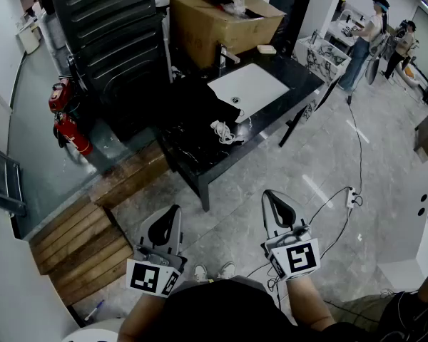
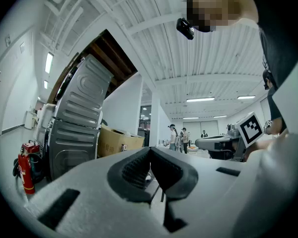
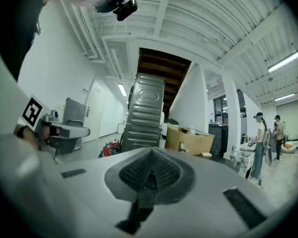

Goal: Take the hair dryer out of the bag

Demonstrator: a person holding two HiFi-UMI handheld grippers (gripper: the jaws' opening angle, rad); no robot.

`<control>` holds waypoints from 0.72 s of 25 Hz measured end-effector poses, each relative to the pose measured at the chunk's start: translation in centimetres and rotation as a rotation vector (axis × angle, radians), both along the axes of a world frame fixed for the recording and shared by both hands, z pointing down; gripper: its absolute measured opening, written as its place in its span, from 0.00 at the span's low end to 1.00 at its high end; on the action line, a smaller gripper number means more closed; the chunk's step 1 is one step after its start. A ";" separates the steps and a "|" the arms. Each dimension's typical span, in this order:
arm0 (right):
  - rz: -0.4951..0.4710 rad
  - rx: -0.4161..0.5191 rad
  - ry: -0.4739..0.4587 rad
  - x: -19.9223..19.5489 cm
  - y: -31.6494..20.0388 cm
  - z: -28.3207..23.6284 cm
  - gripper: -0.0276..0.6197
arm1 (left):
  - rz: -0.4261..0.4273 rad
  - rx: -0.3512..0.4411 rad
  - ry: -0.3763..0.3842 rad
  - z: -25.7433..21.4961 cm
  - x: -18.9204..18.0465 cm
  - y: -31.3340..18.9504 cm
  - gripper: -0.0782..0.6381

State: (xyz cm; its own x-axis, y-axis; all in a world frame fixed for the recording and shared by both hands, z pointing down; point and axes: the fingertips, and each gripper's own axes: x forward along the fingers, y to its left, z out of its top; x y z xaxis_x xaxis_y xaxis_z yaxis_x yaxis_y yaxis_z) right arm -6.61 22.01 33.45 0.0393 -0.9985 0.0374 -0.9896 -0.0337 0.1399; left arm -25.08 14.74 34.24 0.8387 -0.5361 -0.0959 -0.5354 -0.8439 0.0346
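Note:
A flat white bag (image 1: 247, 88) lies on the low black table (image 1: 192, 164), with a small tangle of white cord (image 1: 223, 132) in front of it. No hair dryer shows in the open. My left gripper (image 1: 174, 209) and right gripper (image 1: 272, 193) hang close to my body over the floor, well short of the table. Both point towards it and both are shut on nothing. In the left gripper view the left gripper (image 2: 150, 149) has its dark pads pressed together. The right gripper (image 3: 151, 150) looks the same in its own view.
A cardboard box (image 1: 221, 16) and a tall black ribbed case (image 1: 110, 34) stand behind the table. Red fire extinguishers (image 1: 68, 120) and wooden steps (image 1: 85, 234) are to the left. A power strip with its cable (image 1: 352, 198) lies on the floor at right. People (image 1: 364, 38) stand far back right.

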 end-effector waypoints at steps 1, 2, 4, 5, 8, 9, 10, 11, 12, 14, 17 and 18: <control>-0.011 -0.002 -0.001 0.0 0.2 0.2 0.06 | -0.002 -0.002 0.000 0.0 0.1 0.2 0.14; -0.018 -0.005 -0.002 0.1 0.3 0.3 0.06 | -0.005 -0.004 0.000 0.1 0.2 0.3 0.14; -0.016 -0.011 -0.001 0.4 0.4 0.4 0.06 | -0.009 -0.007 0.000 0.1 0.5 0.5 0.14; -0.014 -0.010 -0.001 0.6 0.5 0.4 0.06 | -0.010 -0.009 -0.001 0.2 0.6 0.6 0.14; -0.025 -0.002 -0.021 0.8 0.8 0.6 0.06 | -0.018 -0.020 -0.004 0.6 1.0 0.8 0.14; -0.031 0.007 -0.034 1.0 1.1 0.6 0.06 | -0.023 -0.025 -0.004 0.7 1.1 0.9 0.14; -0.041 0.019 -0.048 1.1 1.4 0.6 0.06 | -0.029 -0.031 -0.004 0.9 1.2 1.0 0.14; -0.053 0.029 -0.063 1.4 1.8 0.7 0.06 | -0.037 -0.037 -0.002 1.0 1.2 1.1 0.14; -0.061 0.032 -0.073 1.6 2.2 0.9 0.06 | -0.047 -0.043 -0.001 1.2 1.3 1.2 0.14; -0.059 0.025 -0.079 2.4 3.1 1.6 0.06 | -0.072 -0.054 -0.003 1.6 1.4 1.2 0.14; -0.049 0.011 -0.100 3.7 4.8 3.0 0.06 | -0.104 -0.066 -0.009 2.3 1.6 1.2 0.14; -0.047 0.004 -0.108 4.1 5.3 3.5 0.06 | -0.113 -0.072 -0.009 2.5 1.8 1.3 0.14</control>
State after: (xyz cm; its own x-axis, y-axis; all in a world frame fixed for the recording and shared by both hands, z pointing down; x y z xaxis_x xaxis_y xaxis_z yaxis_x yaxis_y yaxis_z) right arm -2.54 27.31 36.97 -0.0114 -0.9993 0.0345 -0.9994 0.0125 0.0328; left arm -23.28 15.99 36.76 0.7731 -0.6325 -0.0466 -0.6276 -0.7736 0.0872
